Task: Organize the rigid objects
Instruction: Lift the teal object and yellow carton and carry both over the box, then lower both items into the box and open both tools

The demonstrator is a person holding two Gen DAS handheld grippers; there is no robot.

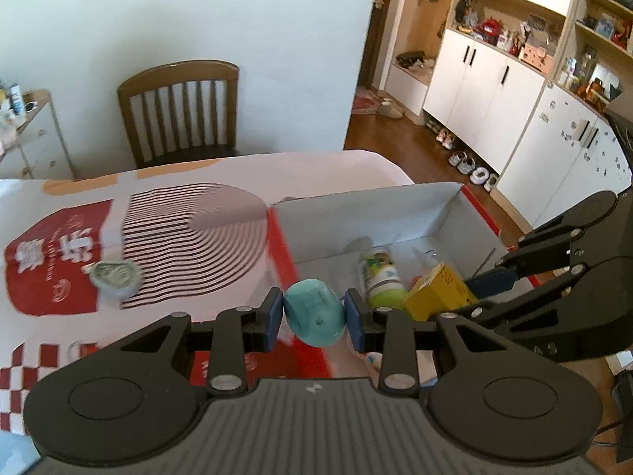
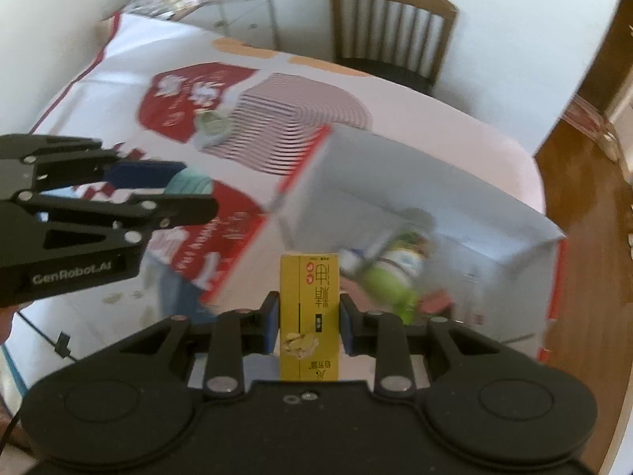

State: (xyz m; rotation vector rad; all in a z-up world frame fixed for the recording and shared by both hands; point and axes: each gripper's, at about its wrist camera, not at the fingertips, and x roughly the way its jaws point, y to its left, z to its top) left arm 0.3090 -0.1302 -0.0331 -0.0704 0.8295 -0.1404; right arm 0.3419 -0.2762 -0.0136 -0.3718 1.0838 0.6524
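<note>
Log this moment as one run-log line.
left hand-held gripper: shut on teal cup | right hand-held gripper: shut on yellow carton | box: holds green bottle

We are in a lived-in home: a wooden dining chair (image 1: 180,109) at the cloth-covered worktop (image 1: 324,170), white cupboards (image 1: 490,91) with cluttered shelves, shoes (image 1: 472,166) lined along the wood floor (image 1: 399,146).

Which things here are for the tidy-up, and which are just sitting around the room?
For the tidy-up:
- teal cup in the left gripper
- yellow carton in the right gripper
- white box
- green bottle already in the box
- small grey-green thing on the tablecloth

Just sitting around:
- wooden chair
- white cupboards
- shoes on the floor
</note>
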